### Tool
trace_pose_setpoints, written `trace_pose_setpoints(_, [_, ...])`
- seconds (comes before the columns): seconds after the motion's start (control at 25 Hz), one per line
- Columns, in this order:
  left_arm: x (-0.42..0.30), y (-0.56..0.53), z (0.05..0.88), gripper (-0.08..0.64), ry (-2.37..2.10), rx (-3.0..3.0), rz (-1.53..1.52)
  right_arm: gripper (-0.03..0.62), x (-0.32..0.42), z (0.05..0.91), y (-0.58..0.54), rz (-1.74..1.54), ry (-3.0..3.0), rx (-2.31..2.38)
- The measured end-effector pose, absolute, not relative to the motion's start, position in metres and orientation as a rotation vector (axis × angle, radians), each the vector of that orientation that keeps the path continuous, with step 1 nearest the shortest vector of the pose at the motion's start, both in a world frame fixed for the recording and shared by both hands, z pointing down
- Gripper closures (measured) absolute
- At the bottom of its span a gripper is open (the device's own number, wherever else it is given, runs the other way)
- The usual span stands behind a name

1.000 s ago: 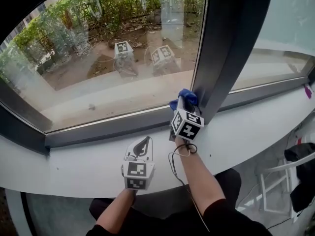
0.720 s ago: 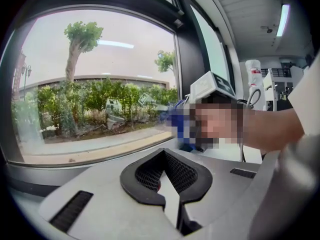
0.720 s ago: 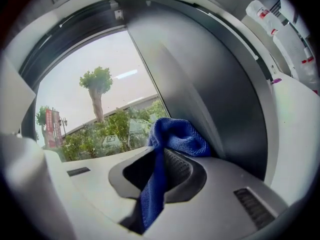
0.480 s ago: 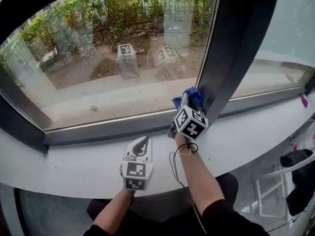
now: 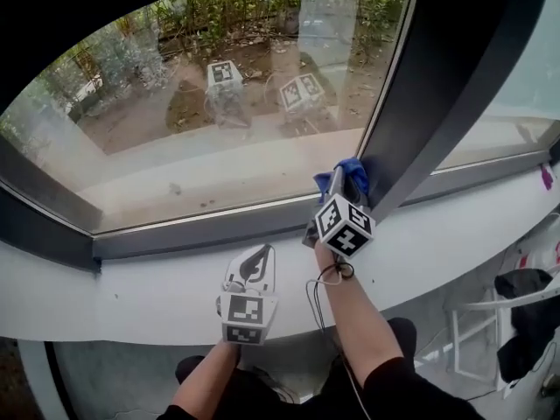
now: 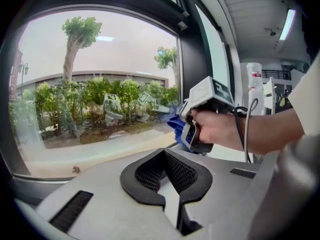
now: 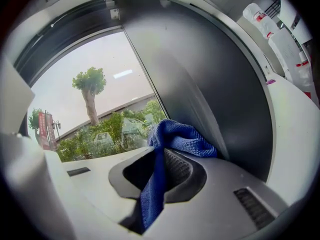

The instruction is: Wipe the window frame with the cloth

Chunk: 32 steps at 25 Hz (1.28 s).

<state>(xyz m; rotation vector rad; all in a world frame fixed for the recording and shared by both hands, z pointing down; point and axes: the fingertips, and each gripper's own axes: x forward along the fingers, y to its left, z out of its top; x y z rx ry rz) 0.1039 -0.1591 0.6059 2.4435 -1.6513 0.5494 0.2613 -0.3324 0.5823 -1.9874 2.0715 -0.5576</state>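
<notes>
The cloth [image 5: 351, 172] is clamped in the right gripper [image 5: 336, 189] and pressed against the foot of the dark window frame [image 5: 442, 103]. The left gripper [image 5: 253, 262] is closed, empty, over the sill [image 5: 131, 289].

Nubby blue cloth [image 7: 175, 139], matt dark frame [image 7: 220, 99]

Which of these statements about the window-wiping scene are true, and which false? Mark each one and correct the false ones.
1. The right gripper is shut on a blue cloth. True.
2. The cloth is at the dark upright frame post. True.
3. The left gripper also grips the cloth. False: its jaws are together on nothing.
4. The left gripper is raised to the frame post. False: it is low, over the white sill.
</notes>
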Motion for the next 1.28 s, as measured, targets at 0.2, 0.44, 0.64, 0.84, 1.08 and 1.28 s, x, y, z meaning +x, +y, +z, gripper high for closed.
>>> trace_pose_setpoints(0.2, [0.106,-0.174,0.552,0.554,-1.634,2.441,0.516,0.552,0.263,0.57,-0.328,-0.637,2.047,-1.976])
trace_pose_setpoints(0.44, [0.115,-0.163,0.521,0.554,-1.557,2.41,0.615,0.552,0.265,0.541,-0.329,-0.692,2.004,-2.015])
trace_pose_setpoints(0.64, [0.116,-0.163,0.481,0.554,-1.503,2.421,0.66,0.554,0.273,0.527,-0.328,-0.739,1.95,-2.05])
trace_pose_setpoints(0.84, [0.109,-0.169,0.441,0.554,-1.47,2.418,0.678,0.552,0.273,0.506,-0.33,-0.779,1.905,-2.081])
trace_pose_setpoints(1.08, [0.122,-0.181,0.437,0.554,-1.434,2.438,0.685,0.553,0.272,0.493,-0.329,-0.766,1.902,-2.059])
trace_pose_setpoints(1.28, [0.127,-0.168,0.444,0.554,-1.42,2.41,0.701,0.552,0.276,0.487,-0.329,-0.768,1.896,-2.064])
